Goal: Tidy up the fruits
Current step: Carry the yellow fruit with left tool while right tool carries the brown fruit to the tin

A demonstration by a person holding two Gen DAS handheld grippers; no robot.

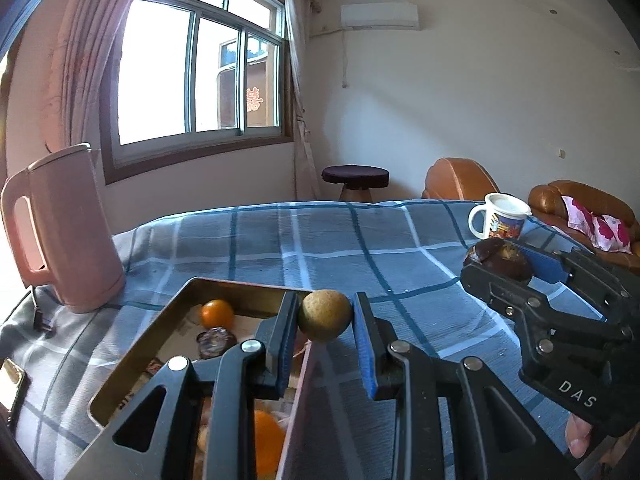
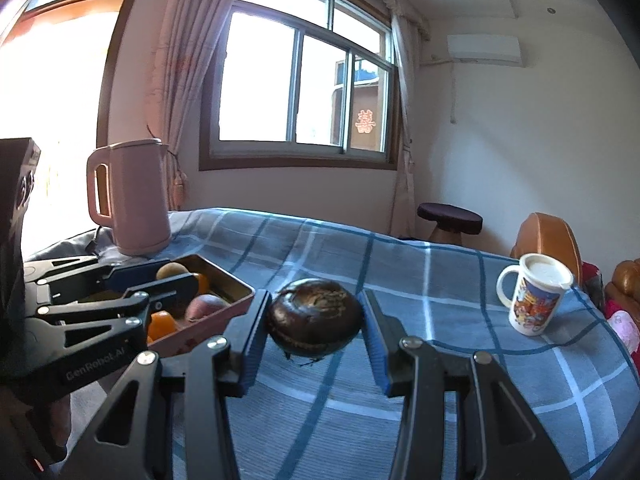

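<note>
My left gripper (image 1: 325,320) is shut on a round yellow-green fruit (image 1: 325,315) and holds it over the right edge of a rectangular metal tray (image 1: 176,300). The tray holds an orange (image 1: 217,313), a dark purple fruit (image 1: 216,342) and another orange (image 1: 267,440) nearer me. My right gripper (image 2: 316,322) is shut on a dark brown mangosteen (image 2: 315,322) above the blue checked cloth, right of the tray (image 2: 236,286). The right gripper also shows in the left wrist view (image 1: 500,258), and the left gripper in the right wrist view (image 2: 172,274).
A pink electric kettle (image 1: 68,228) stands left of the tray, its plug (image 1: 40,320) on the cloth. A white printed mug (image 2: 534,294) stands at the right. A phone (image 1: 12,384) lies at the left edge. A stool (image 1: 355,180) and a brown sofa (image 1: 576,200) are behind the table.
</note>
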